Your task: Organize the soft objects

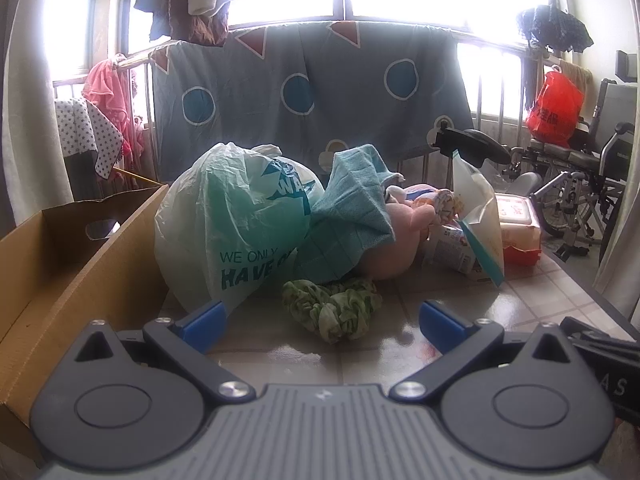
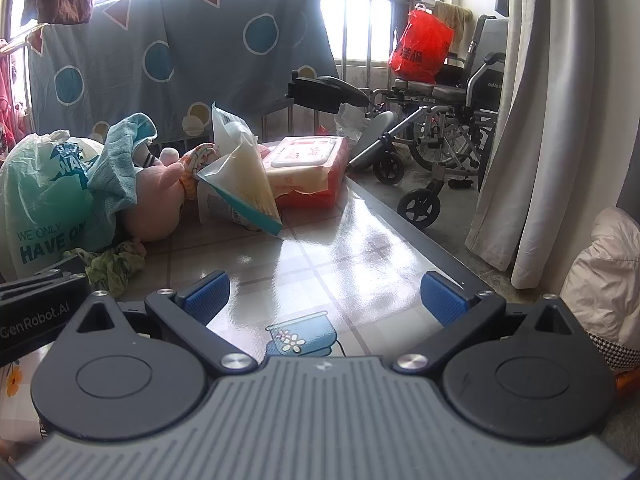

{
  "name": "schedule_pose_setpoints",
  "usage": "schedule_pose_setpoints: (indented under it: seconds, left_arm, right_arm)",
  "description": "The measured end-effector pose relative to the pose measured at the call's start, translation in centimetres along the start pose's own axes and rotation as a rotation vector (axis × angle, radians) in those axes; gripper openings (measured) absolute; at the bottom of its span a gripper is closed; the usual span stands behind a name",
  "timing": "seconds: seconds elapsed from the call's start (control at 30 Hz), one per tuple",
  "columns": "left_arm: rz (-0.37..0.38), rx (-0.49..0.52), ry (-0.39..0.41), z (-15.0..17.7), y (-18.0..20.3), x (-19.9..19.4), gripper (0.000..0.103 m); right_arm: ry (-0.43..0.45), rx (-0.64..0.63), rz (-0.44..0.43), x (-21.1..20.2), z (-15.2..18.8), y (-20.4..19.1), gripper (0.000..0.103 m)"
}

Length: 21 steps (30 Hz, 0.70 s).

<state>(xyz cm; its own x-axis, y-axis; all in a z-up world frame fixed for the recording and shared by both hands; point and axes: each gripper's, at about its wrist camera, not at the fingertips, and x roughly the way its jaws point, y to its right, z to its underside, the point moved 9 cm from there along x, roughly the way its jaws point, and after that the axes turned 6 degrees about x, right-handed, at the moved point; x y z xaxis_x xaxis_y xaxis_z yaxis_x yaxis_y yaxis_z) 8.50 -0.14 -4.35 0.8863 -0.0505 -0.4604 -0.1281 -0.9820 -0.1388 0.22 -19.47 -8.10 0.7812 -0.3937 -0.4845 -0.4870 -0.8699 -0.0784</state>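
Observation:
A pile of soft things lies on the tiled table (image 1: 460, 292): a green-white plastic bag (image 1: 228, 220), a teal towel (image 1: 352, 208) over a pink plush toy (image 1: 400, 232), and a crumpled green cloth (image 1: 332, 308). My left gripper (image 1: 322, 320) is open and empty, its blue pads either side of the green cloth, just short of it. My right gripper (image 2: 324, 296) is open and empty above bare table (image 2: 360, 248); the plush (image 2: 156, 200), bag (image 2: 40, 200) and green cloth (image 2: 112, 266) lie to its left.
An open cardboard box (image 1: 60, 264) stands at the left of the table. Tissue packs (image 2: 244, 172) and a red wet-wipes pack (image 2: 308, 168) lie at the back right. A wheelchair (image 2: 448, 120) and curtain (image 2: 532, 120) stand beyond the table's right edge.

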Motion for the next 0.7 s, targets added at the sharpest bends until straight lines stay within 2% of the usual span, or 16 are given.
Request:
schedule_pose_setpoints:
  seconds: [0.7]
  left_arm:
    - [-0.009, 0.034, -0.016, 0.17, 0.32, 0.17, 0.103]
  right_arm:
    - [-0.007, -0.005, 0.027, 0.24, -0.02, 0.15, 0.102]
